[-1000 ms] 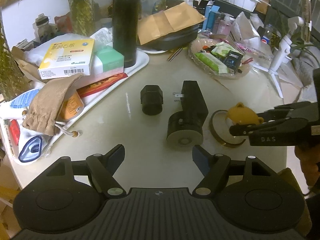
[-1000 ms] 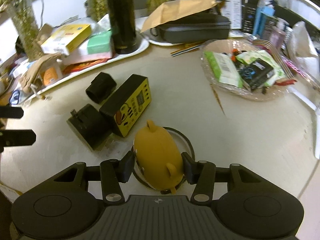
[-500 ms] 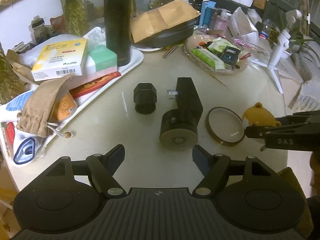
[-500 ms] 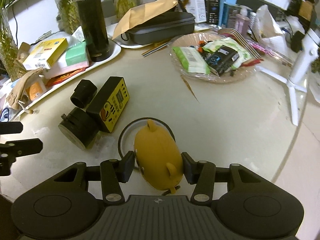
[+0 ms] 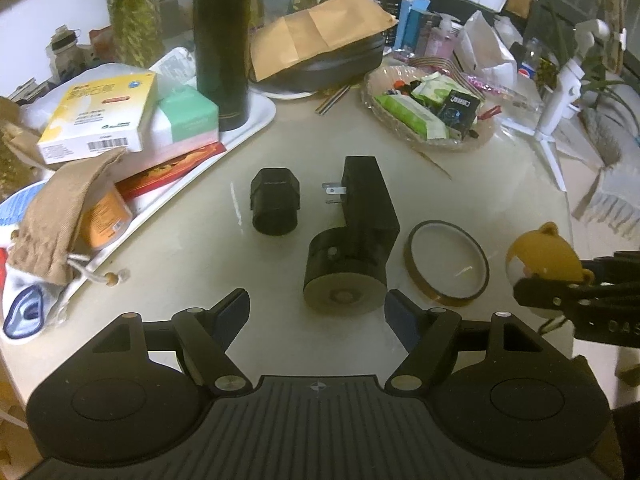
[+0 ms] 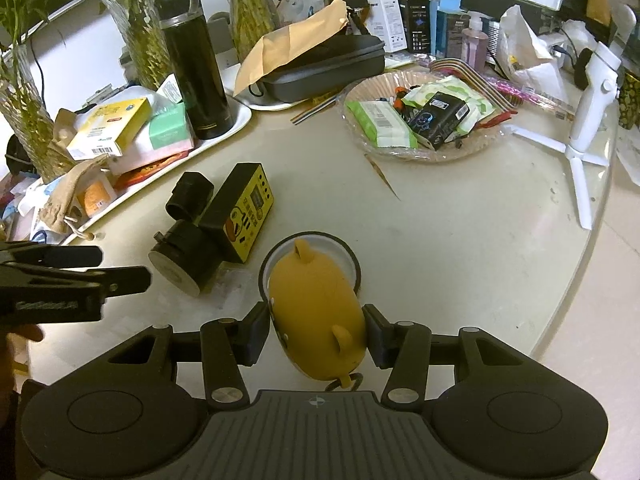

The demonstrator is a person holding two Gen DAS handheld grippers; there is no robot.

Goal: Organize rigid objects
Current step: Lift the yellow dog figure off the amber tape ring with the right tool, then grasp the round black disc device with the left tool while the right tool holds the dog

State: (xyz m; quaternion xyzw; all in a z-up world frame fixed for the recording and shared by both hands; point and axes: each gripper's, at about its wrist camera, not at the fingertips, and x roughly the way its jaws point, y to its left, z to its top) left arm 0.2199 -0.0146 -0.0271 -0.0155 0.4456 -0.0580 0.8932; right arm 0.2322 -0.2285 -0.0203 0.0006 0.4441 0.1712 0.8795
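My right gripper [image 6: 316, 334] is shut on a yellow bear-shaped toy [image 6: 316, 320] and holds it above the table, over the near edge of a brown tape ring [image 6: 352, 258]. The toy also shows in the left wrist view [image 5: 544, 254], right of the tape ring [image 5: 446, 266]. My left gripper [image 5: 316, 312] is open and empty, just in front of a black cylinder [image 5: 340, 280] that lies against a black plug adapter [image 5: 368, 200]. A small black block [image 5: 275, 202] lies to the left. The adapter's yellow face [image 6: 252, 216] shows in the right wrist view.
A white tray [image 5: 256, 120] at the left holds a black flask [image 5: 220, 44], boxes and a tan pouch [image 5: 64, 216]. A glass dish [image 6: 360, 92] of packets stands at the back right. A white tripod [image 6: 580, 128] stands near the table's right edge.
My right gripper has lifted the yellow toy off the tape ring and drawn it back to the right. My left gripper has moved a little closer to the black cylinder.
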